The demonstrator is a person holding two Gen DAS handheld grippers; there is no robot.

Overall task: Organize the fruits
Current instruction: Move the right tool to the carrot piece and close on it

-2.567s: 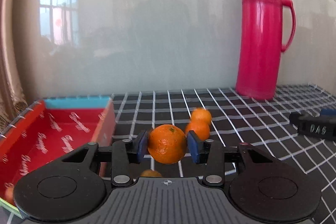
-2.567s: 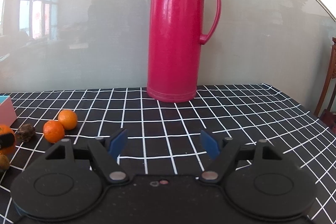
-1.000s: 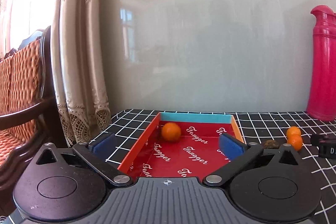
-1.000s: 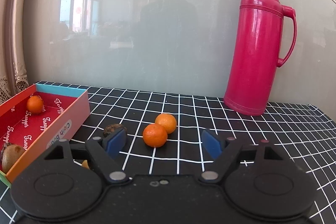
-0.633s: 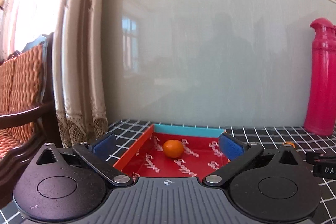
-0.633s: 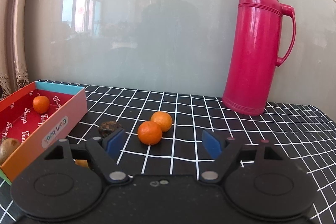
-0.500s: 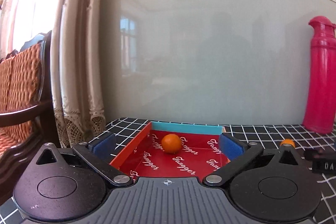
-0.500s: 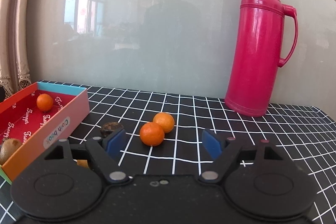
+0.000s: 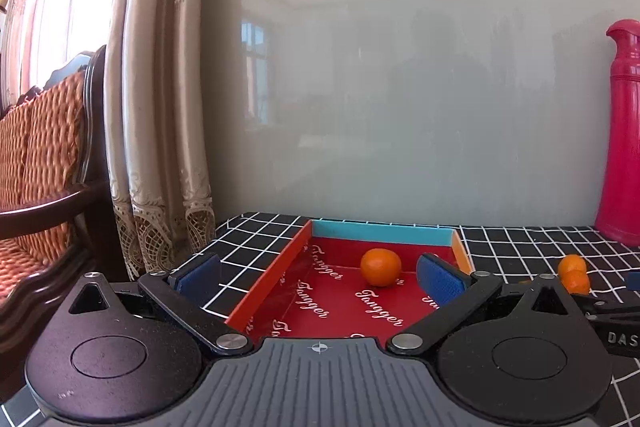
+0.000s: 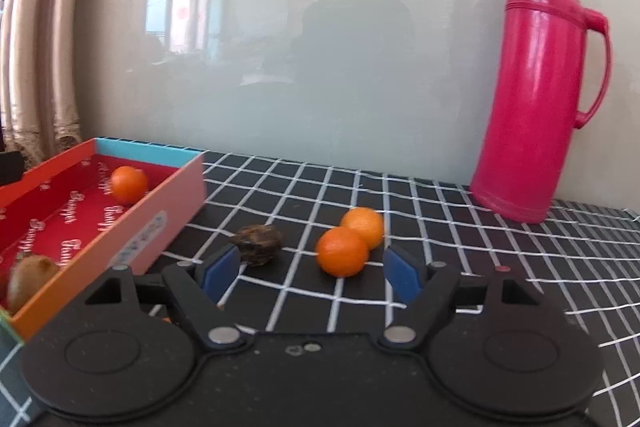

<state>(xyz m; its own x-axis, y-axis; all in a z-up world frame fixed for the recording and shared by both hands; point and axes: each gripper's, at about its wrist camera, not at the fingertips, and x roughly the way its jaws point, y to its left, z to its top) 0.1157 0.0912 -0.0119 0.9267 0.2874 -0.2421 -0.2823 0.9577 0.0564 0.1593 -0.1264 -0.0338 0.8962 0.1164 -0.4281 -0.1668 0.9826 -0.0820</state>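
Note:
A red box (image 9: 288,277) with a blue far wall lies at the table's left; it also shows in the right wrist view (image 10: 160,203). One orange (image 9: 380,266) rests inside it, seen also from the right wrist (image 10: 129,184), along with a brown kiwi (image 10: 30,277). My left gripper (image 9: 318,277) is open and empty, over the box's near end. Two oranges (image 10: 342,251) (image 10: 363,222) and a dark brown fruit (image 10: 258,244) lie on the checked cloth. My right gripper (image 10: 312,269) is open and empty, just short of the nearer orange.
A tall pink thermos (image 10: 538,87) stands at the back right against the grey wall. A curtain (image 9: 160,107) and a wooden chair (image 9: 44,163) stand left of the table. The table's left edge (image 9: 224,227) is close to the box.
My left gripper, which held an orange, has let it go in the box and pulled back slightly. My right gripper has moved closer to the two oranges on the cloth.

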